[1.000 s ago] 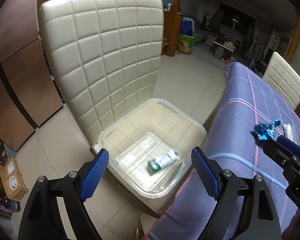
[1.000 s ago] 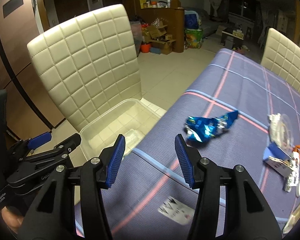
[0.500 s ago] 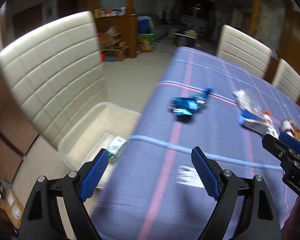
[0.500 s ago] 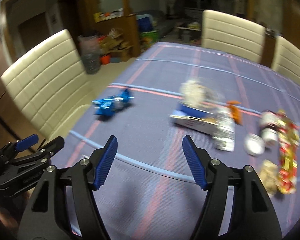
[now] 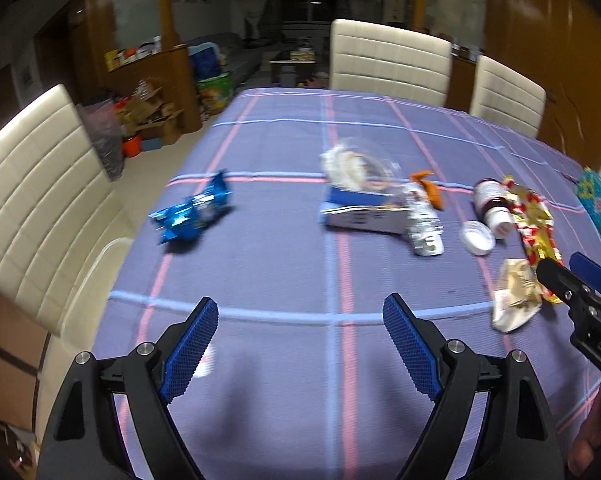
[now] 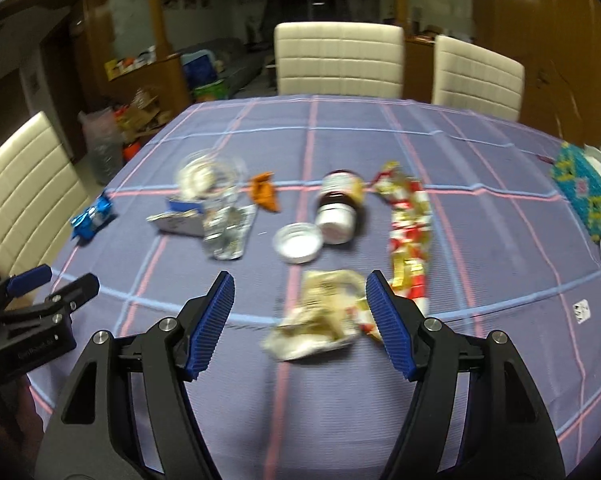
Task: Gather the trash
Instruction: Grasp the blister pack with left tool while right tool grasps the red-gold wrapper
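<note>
You are reaching for trash: both the left gripper and right gripper gape empty, so lower the right onto the crumpled pale wrapper lying on the tablecloth between its pads.

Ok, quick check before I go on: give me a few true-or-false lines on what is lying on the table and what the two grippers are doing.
1. The left gripper holds the blue wrapper. False: its jaws are empty and the wrapper lies apart, farther off to the left.
2. The brown bottle lies on its side. True.
3. The white cap is screwed onto the bottle. False: it lies beside it on the tablecloth.
4. The crumpled pale wrapper lies just ahead of the right gripper, whose jaws are open. True.
5. The red and gold wrapper lies left of the bottle. False: it lies to its right.
</note>
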The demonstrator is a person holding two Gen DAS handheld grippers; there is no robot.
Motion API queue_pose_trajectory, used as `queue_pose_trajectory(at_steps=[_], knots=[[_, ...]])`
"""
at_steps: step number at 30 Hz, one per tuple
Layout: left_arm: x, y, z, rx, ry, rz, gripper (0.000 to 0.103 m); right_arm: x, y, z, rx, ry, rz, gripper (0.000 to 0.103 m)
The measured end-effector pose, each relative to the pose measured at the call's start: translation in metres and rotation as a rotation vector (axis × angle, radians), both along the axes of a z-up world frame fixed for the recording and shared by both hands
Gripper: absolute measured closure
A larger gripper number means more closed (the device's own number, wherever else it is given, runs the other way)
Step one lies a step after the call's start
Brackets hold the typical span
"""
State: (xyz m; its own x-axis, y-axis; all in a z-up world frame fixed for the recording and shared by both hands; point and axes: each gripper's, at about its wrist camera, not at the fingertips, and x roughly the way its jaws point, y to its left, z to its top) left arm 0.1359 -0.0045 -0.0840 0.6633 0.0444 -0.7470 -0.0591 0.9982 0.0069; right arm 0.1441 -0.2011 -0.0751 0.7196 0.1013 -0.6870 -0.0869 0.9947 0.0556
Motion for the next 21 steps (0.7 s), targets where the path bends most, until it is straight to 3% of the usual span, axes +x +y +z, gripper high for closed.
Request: queue_pose_trajectory(at_steps=[10, 19, 21], knots=[[0.052, -0.063, -0.014, -0.051, 0.065, -0.113, 0.021, 0.036, -0.053, -0.023, 0.022, 0.071, -0.07, 0.035], [0.1, -0.081, -0.034, -0.076, 0.143, -0.098, 0.021, 0.064, -0.065, -0.041, 0.05, 0.124, -0.055, 0.037], [0.106, -0.082, -0.036, -0.073, 0.147, -0.093, 0.021, 0.068, -0.066, -0.045, 0.055, 0.137, -0.053, 0.043]])
